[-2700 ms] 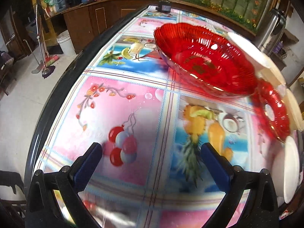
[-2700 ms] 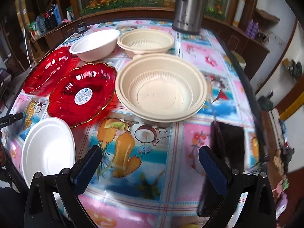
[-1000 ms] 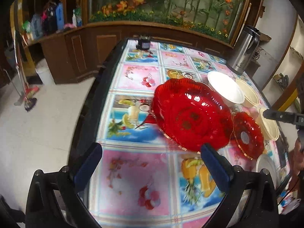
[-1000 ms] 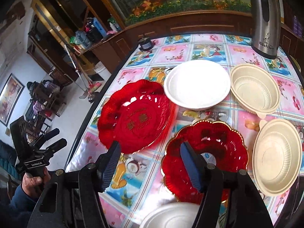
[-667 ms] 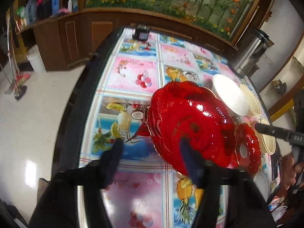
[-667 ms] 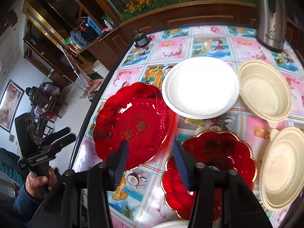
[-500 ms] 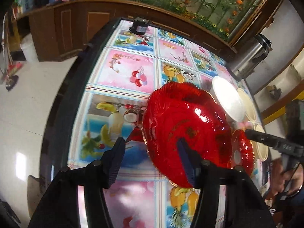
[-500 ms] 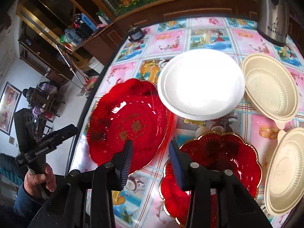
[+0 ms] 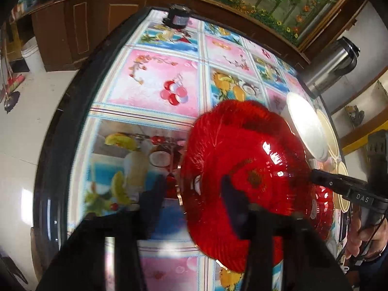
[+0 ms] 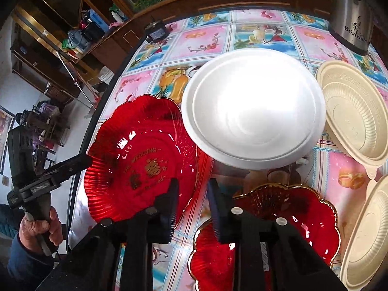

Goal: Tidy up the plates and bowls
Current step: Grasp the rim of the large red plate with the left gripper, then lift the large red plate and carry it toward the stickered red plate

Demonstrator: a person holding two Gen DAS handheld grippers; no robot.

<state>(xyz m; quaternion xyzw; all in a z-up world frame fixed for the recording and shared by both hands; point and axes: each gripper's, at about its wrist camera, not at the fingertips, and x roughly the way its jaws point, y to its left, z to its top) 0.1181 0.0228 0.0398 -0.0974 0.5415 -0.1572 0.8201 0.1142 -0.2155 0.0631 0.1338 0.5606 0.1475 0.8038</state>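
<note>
Both tools (image 9: 191, 194) (image 10: 192, 201) narrower vs before, gripping nothing; 2 red plates (image 10: 143, 160), 1 white (image 10: 252, 118), 2 cream bowls (image 10: 354, 121).

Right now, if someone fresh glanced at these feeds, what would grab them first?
The big red plate with gold lettering, at the table's left edge. Beside it on the right sits a glaring white plate, and below that a smaller gold-rimmed red plate. Both sets of tongs, left and right, hang partly open around the big plate.

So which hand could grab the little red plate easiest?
Right. The right gripper hangs beside the little red plate; the left gripper is across the big red plate.
</note>
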